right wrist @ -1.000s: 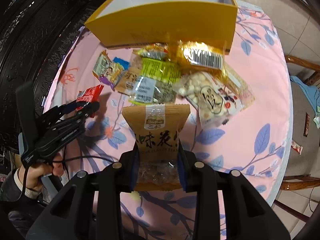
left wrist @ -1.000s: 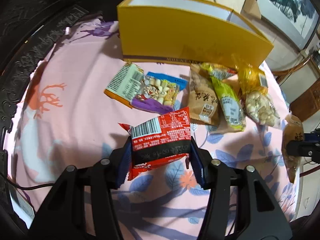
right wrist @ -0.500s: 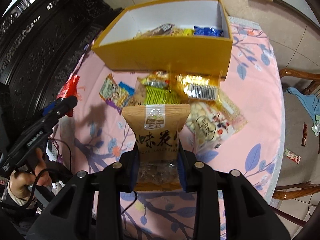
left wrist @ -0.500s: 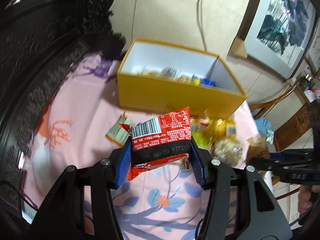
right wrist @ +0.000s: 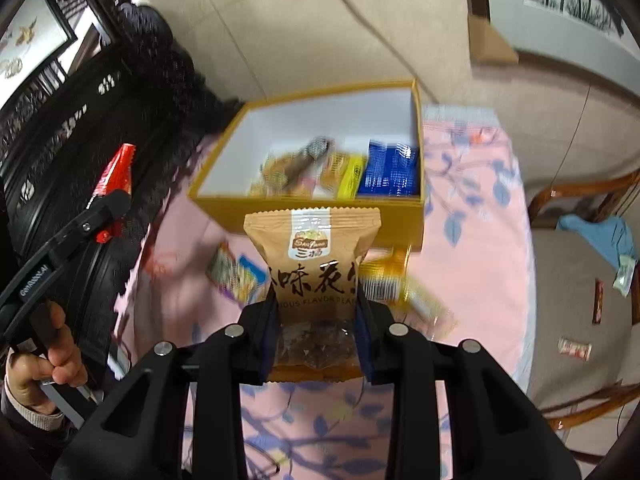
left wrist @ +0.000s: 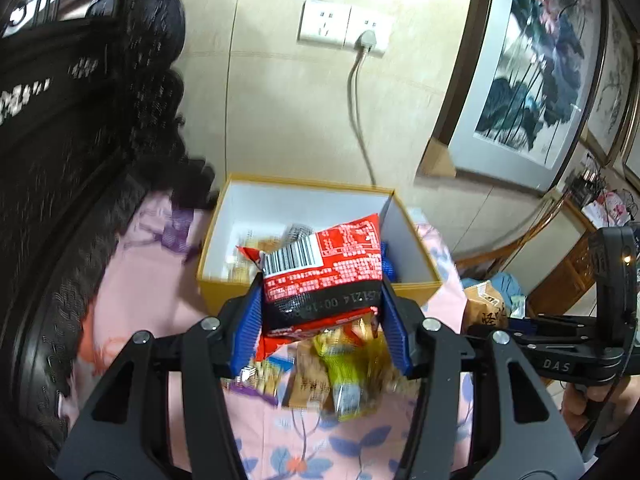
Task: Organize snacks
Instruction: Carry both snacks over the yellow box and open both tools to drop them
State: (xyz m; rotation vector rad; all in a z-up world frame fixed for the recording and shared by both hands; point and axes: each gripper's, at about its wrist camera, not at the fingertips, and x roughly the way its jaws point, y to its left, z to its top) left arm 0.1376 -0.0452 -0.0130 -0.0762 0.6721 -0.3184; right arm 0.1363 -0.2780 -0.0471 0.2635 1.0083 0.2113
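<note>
The yellow box [right wrist: 304, 216] is sitting open at the far end of the pink-clothed surface [right wrist: 472, 248], already holding several packets. Loose snacks [left wrist: 340, 376] are lying just in front of the box. The left tool [left wrist: 320, 312] is gripping a red packet [left wrist: 324, 268] above the box's near wall; the right tool [right wrist: 316, 320] is gripping a brown peanut bag [right wrist: 316, 256] short of it. Each packet wants carrying clear over the box's rim before release, one tool at a time, aiming at the bare white floor on the box's left.

The box [right wrist: 320, 216] sits on the surface [right wrist: 472, 264], in the middle of the frame, with snack packs [right wrist: 352, 172] inside it. More loose packs [left wrist: 340, 376] lie on the surface just in front of the box.
</note>
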